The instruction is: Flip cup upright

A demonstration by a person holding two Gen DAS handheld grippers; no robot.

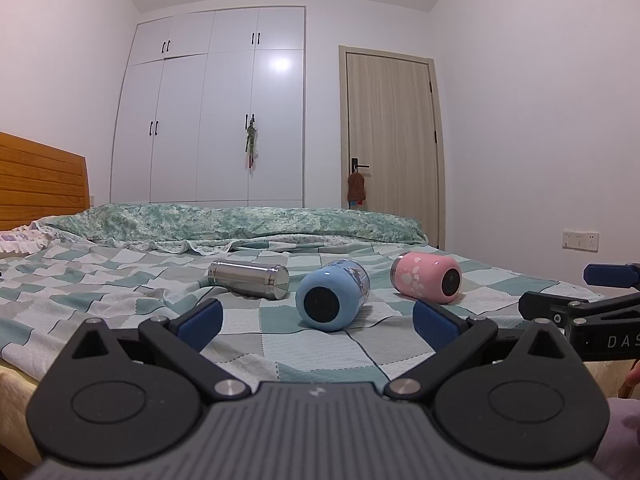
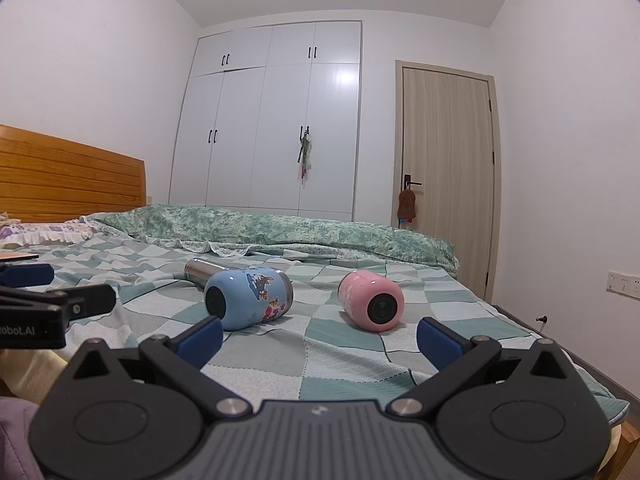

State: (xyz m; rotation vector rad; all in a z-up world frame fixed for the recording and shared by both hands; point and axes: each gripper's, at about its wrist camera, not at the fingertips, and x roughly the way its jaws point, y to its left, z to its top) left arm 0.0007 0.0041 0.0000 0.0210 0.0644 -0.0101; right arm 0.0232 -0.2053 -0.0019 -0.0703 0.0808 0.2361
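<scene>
Blue cup [image 1: 332,295], pink cup [image 1: 427,277], steel bottle [image 1: 249,279] lie sideways on bed [image 1: 120,300]. Left gripper [image 1: 318,322] and right gripper [image 2: 319,336] jaws spread, holding nothing.

Left gripper [image 1: 318,322] and right gripper [image 2: 320,334]: black linkage arms with silver pivot screws, blue finger pads [image 1: 200,320], round black discs, a ribbed grey body, white lettering, and a lilac sleeve [image 2: 12,440].

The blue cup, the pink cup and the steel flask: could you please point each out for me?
blue cup [image 1: 332,300]: left wrist view, on its side wall.
pink cup [image 2: 370,300]: right wrist view, on its side wall.
steel flask [image 1: 248,278]: left wrist view, mid-body.
</scene>
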